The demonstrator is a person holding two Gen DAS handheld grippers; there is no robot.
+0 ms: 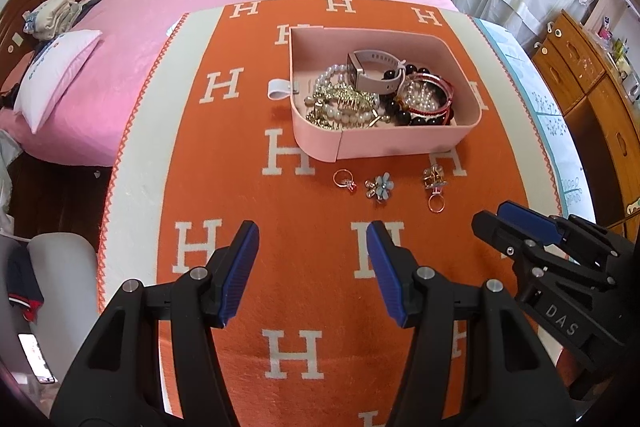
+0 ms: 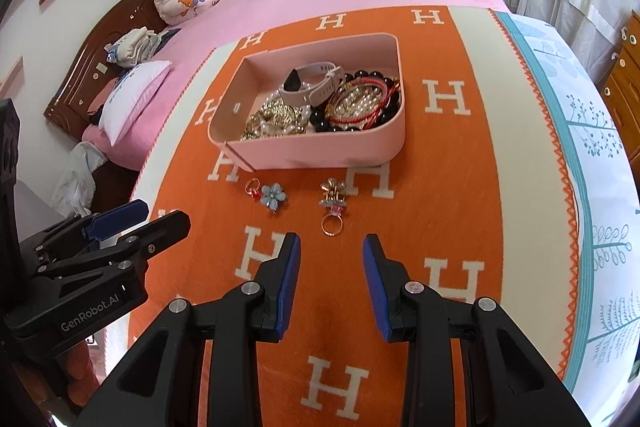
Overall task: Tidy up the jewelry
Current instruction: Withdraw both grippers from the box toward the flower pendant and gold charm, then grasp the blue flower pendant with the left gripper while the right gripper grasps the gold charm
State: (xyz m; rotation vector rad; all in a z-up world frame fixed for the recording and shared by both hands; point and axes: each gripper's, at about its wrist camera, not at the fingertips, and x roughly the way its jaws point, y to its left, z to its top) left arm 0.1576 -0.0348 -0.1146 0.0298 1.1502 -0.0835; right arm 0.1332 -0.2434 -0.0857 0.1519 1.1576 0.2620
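Both the left gripper and right gripper hover released, empty; rings lie at twelve o'clock, before the pink jewelry box.

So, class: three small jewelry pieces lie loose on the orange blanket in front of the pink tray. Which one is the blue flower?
The middle one, the blue flower brooch: pale blue petals, no visible band. The small ring on its left and gold ring cluster on its right show round bands.
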